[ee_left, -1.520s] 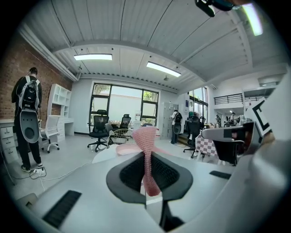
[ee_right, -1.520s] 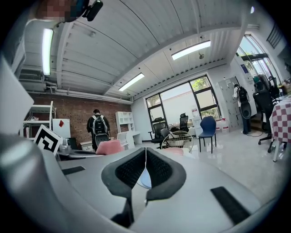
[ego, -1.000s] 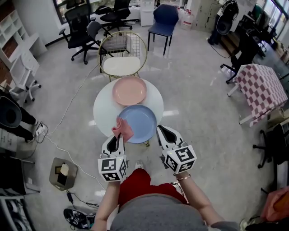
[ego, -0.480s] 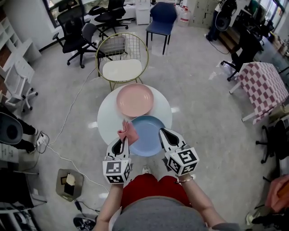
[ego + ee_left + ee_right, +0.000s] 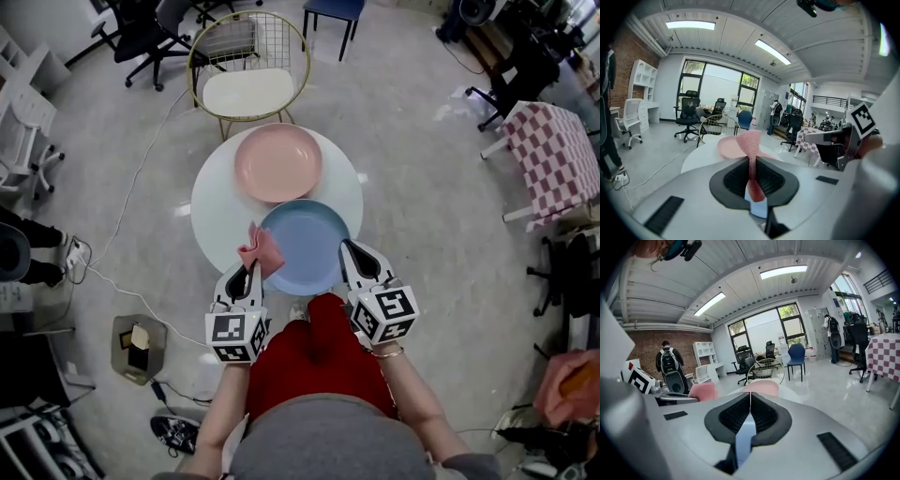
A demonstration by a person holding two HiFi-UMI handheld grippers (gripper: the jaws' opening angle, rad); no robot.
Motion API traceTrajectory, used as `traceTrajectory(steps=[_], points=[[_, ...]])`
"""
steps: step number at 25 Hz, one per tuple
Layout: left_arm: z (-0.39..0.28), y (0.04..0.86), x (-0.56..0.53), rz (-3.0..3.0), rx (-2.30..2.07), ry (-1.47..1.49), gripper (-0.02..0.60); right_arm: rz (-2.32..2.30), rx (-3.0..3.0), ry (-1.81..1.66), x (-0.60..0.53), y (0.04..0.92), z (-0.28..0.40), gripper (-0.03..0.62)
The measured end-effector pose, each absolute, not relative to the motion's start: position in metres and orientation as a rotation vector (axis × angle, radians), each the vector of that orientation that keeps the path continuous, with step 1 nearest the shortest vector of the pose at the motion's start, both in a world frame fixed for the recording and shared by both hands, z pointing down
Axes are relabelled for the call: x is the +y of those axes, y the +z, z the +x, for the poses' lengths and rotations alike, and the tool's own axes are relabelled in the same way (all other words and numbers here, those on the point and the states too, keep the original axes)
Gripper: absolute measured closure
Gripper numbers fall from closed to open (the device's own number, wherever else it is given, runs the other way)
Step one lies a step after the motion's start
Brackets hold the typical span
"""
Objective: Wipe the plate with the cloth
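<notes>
A blue plate (image 5: 305, 246) lies on the near side of a round white table (image 5: 211, 211), with a pink plate (image 5: 278, 162) behind it. My left gripper (image 5: 248, 270) is shut on a pink cloth (image 5: 260, 251), which stands up over the blue plate's left rim. In the left gripper view the cloth (image 5: 751, 140) rises from between the jaws of the left gripper (image 5: 752, 161). My right gripper (image 5: 349, 246) sits at the blue plate's right rim. In the right gripper view the right gripper (image 5: 750, 401) is shut, with the blue plate's (image 5: 744, 439) edge between its jaws.
A gold wire chair (image 5: 250, 70) with a white cushion stands behind the table. Office chairs (image 5: 141, 33) are at the far left, and a checked table (image 5: 553, 155) is at the right. A cable (image 5: 122, 300) and a small box (image 5: 138, 347) lie on the floor at the left.
The head view has tipped down and moved closer to the table. My right gripper has come in onto the blue plate's right rim. The cloth stays at the left rim.
</notes>
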State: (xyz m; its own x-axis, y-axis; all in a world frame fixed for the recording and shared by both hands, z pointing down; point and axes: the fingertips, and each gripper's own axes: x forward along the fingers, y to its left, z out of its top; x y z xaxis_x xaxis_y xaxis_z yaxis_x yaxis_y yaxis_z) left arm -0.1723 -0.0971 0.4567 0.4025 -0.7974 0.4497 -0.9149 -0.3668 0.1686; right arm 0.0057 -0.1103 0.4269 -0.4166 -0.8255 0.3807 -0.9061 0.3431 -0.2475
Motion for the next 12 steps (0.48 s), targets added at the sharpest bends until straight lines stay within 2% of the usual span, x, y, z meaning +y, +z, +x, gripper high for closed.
traceTrajectory(steps=[12], points=[[-0.165,0.498,-0.115,2.221,-1.429,0.545,0.548,1.582,-2.372,0.724,-0.132,0.461,0.019,0.565]])
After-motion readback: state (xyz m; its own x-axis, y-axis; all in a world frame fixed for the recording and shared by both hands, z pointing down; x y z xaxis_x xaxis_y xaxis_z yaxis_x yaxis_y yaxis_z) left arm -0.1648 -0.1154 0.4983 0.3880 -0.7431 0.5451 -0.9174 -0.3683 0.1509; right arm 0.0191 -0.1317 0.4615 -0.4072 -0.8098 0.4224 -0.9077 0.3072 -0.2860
